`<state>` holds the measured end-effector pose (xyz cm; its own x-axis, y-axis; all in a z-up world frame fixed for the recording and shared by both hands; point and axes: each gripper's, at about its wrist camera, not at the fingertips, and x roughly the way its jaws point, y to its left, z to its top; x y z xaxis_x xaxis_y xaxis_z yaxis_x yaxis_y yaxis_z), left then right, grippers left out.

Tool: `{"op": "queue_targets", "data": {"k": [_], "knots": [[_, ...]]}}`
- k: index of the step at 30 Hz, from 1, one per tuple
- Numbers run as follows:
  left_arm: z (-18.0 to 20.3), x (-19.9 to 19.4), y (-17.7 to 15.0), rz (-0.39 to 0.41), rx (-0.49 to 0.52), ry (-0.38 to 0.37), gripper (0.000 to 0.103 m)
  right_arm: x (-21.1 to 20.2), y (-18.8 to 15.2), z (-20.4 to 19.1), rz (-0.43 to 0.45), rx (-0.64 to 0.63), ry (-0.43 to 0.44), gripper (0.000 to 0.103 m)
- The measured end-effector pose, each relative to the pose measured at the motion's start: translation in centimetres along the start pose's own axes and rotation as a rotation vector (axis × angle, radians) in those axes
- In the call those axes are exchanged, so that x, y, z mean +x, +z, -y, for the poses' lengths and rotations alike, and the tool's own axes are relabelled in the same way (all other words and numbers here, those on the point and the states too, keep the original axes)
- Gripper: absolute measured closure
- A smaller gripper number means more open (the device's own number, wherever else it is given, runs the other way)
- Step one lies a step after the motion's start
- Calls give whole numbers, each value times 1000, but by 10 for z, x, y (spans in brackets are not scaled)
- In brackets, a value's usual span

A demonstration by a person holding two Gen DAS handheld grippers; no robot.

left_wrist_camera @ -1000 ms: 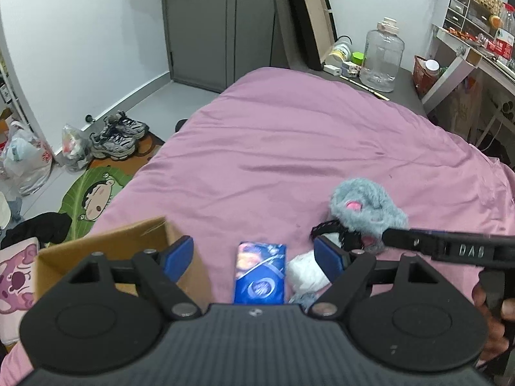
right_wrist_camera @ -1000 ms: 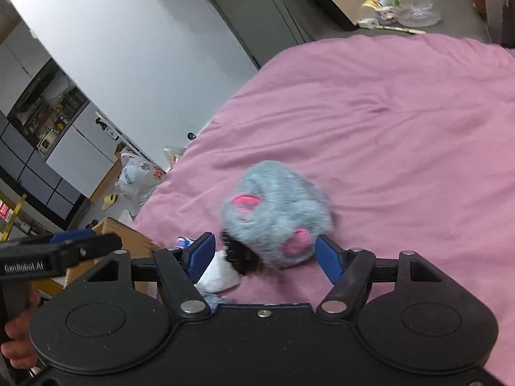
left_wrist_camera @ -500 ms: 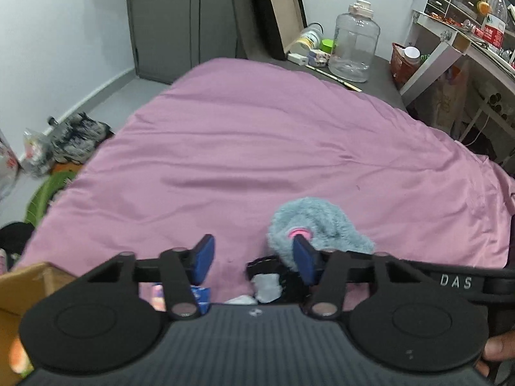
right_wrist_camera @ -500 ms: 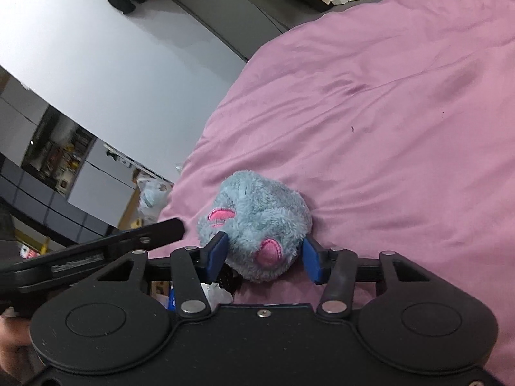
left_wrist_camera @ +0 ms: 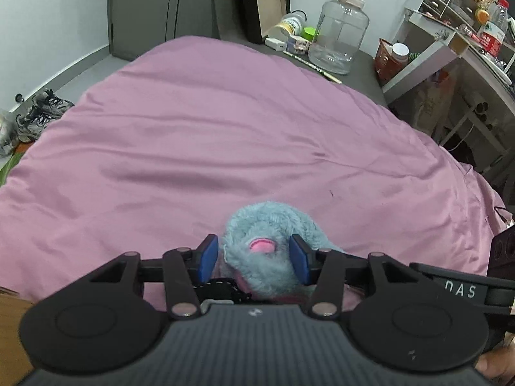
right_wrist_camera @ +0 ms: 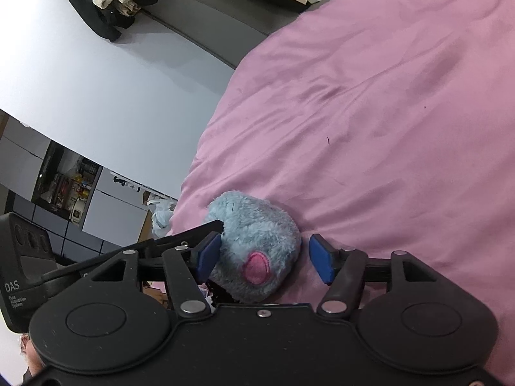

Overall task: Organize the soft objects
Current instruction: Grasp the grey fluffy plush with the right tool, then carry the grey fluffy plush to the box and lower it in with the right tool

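Two grippers meet around one thing: a blue-grey plush toy (left_wrist_camera: pixel 270 254) with pink patches, lying on the near part of the pink bed cover (left_wrist_camera: pixel 225 135). The left gripper (left_wrist_camera: pixel 254 259) has its jaws spread, one on each side of the toy, close to the fur but not clearly squeezing it. The right gripper (right_wrist_camera: pixel 264 257) also stands with jaws spread; its left pad is at the fur, its right pad is apart. I judge the toy light, very soft and not fragile. It will compress, so a deep hold across the thick middle seems safer than the loose fur.
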<state>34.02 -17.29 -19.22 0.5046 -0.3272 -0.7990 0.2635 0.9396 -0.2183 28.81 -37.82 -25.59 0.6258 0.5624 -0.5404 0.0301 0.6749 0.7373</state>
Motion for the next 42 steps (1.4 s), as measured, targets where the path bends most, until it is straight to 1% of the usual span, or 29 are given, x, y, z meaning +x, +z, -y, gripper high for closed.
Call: {"op": "queue_targets", "data": {"k": [1,2,3,5,6,11,13,16,18,20,23,25,28,34,37,42], "knots": [[-1,1,-1,-4,-6,-5,65,2,0,1,-10,2,2,46],[-2,1,-2,-9,-19,-18,71,4,1,1,-18,4,11,52],[-3,1,-2,-9,-28,-18,74,4,1,2,-21,7,24,59],[-6,-4,-2,-3,-40,-20,81,3,2,-2,-21,0,33,61],[-8,-7,-2,-3,-53,-26,82,2,1,-4,-17,-14,28,62],[-13,-27,-3,11,-91,-51,96,-4,-2,-16,-12,-23,-9,63],[-10,-36,-4,16,-96,-63,96,-9,-4,-25,-2,-40,-33,63],[-3,-48,-7,30,-72,-52,96,-19,-9,-41,21,-78,-46,65],[-3,-55,-9,35,-79,-55,96,-24,-11,-50,31,-100,-55,67],[-7,-64,-10,41,-100,-66,97,-29,-13,-56,36,-106,-53,68],[-10,-82,-10,56,-115,-81,101,-37,-15,-68,48,-122,-47,68],[-13,-95,-9,65,-123,-91,102,-44,-18,-79,62,-138,-44,68],[-20,-116,-9,93,-135,-95,102,-49,-23,-96,75,-151,-29,68],[-36,-153,-17,145,-146,-77,102,-47,-35,-132,87,-197,-8,68],[-47,-164,-23,147,-160,-74,102,-46,-43,-145,84,-213,-6,68],[-64,-187,-33,174,-168,-63,102,-42,-58,-167,75,-240,5,68]]}}
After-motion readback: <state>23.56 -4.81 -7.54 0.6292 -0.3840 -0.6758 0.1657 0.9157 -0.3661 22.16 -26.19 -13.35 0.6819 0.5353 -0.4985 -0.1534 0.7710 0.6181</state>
